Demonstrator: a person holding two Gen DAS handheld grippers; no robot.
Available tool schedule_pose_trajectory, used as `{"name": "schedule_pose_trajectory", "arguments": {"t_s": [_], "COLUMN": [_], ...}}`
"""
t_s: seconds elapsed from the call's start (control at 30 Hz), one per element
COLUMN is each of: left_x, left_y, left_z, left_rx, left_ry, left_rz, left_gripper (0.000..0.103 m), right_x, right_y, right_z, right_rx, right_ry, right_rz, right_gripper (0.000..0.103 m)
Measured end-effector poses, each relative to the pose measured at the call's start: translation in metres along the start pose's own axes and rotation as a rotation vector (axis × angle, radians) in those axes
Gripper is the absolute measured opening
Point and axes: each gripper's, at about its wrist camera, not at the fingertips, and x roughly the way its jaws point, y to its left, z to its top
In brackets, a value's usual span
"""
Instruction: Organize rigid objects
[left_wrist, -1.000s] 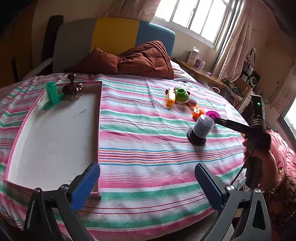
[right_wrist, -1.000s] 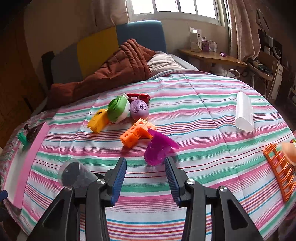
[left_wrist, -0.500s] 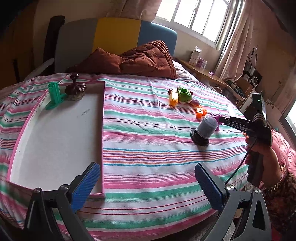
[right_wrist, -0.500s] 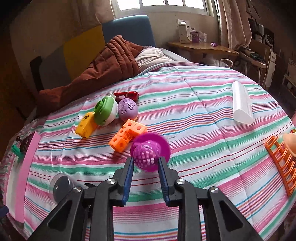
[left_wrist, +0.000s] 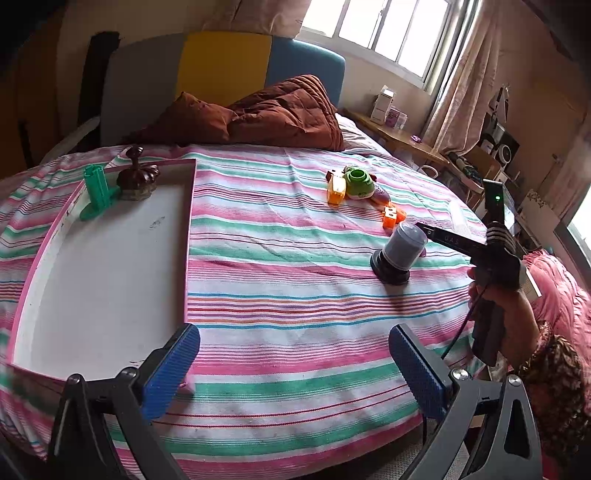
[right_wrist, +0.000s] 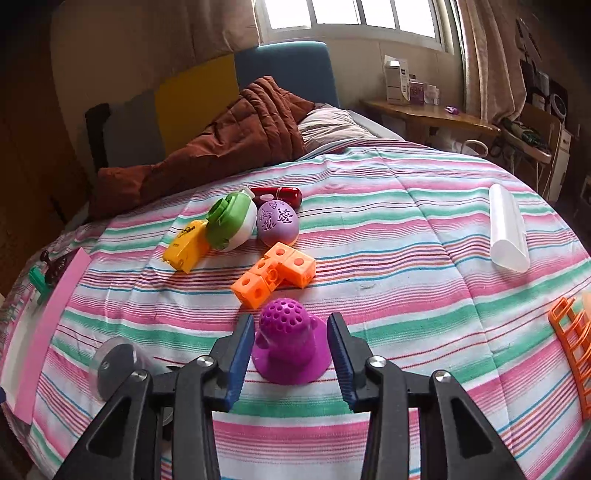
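Observation:
A purple perforated dome with a wide flange (right_wrist: 290, 343) stands upright on the striped bedspread, between the fingers of my right gripper (right_wrist: 291, 320). Its jaws are opening and the blue pads (right_wrist: 242, 347) stand just off the dome's sides. My left gripper (left_wrist: 291, 332) hangs wide open over the bed's near edge with nothing in it. To its left lies a white tray with a pink rim (left_wrist: 190, 229). A green holder (left_wrist: 96, 188) and a brown knobbed piece (left_wrist: 136, 177) stand in the tray's far corner.
A clear cylinder on a black base (left_wrist: 399, 251) stands left of the right gripper. Beyond the dome lie orange cubes (right_wrist: 275, 275), a yellow piece (right_wrist: 186, 245), a green-white toy (right_wrist: 231, 221), a purple egg (right_wrist: 277, 223) and a red case (right_wrist: 277, 194). A white tube (right_wrist: 506, 229) and an orange rack (right_wrist: 570, 339) lie to the right.
The right gripper closed on the purple dome lying on its side and turned it up. Now the dome stands on its flange and the jaws have spread. The left gripper stayed put.

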Motion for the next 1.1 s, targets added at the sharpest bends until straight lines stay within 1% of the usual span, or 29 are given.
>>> {"name": "schedule_pose_trajectory", "arguments": {"t_s": [0.07, 0.13, 0.23, 0.37, 0.43, 0.57, 0.6, 0.67, 0.7, 0.77, 1.0, 1.1], "left_x": [0.000, 0.002, 0.006, 0.018, 0.029, 0.058, 0.066, 0.080, 0.086, 0.097, 0.132, 0.141], "left_y": [-0.004, -0.009, -0.019, -0.044, -0.057, -0.088, -0.097, -0.109, -0.115, -0.122, -0.141, -0.142], "left_z": [0.000, 0.003, 0.011, 0.027, 0.036, 0.049, 0.052, 0.057, 0.059, 0.064, 0.073, 0.073], "left_rx": [0.012, 0.023, 0.035, 0.096, 0.114, 0.194, 0.220, 0.259, 0.274, 0.289, 0.366, 0.385], "left_ry": [0.002, 0.004, 0.004, 0.002, 0.006, 0.003, 0.004, 0.003, 0.005, 0.001, -0.008, -0.004], "left_rz": [-0.007, -0.010, -0.020, -0.021, -0.048, -0.041, -0.034, -0.060, -0.057, -0.077, -0.049, -0.044], "left_gripper": [0.103, 0.103, 0.103, 0.103, 0.103, 0.103, 0.103, 0.103, 0.103, 0.103, 0.102, 0.095], "right_x": [0.009, 0.010, 0.004, -0.008, -0.013, -0.019, -0.020, -0.021, -0.021, -0.022, -0.021, -0.021], "right_y": [-0.002, -0.003, -0.007, -0.019, -0.024, -0.028, -0.028, -0.029, -0.030, -0.032, -0.034, -0.034], "right_z": [0.000, 0.000, -0.003, -0.010, -0.014, -0.022, -0.023, -0.024, -0.025, -0.026, -0.027, -0.028], "right_rx": [0.007, 0.017, 0.040, 0.105, 0.131, 0.153, 0.152, 0.155, 0.160, 0.172, 0.184, 0.185], "right_ry": [0.013, 0.004, -0.023, -0.065, -0.073, -0.100, -0.107, -0.116, -0.121, -0.127, -0.135, -0.136], "right_rz": [0.019, 0.046, 0.028, -0.024, -0.050, -0.089, -0.093, -0.099, -0.102, -0.103, -0.096, -0.095], "right_gripper": [0.038, 0.032, 0.031, 0.031, 0.031, 0.031, 0.031, 0.031, 0.031, 0.031, 0.031, 0.031]}}
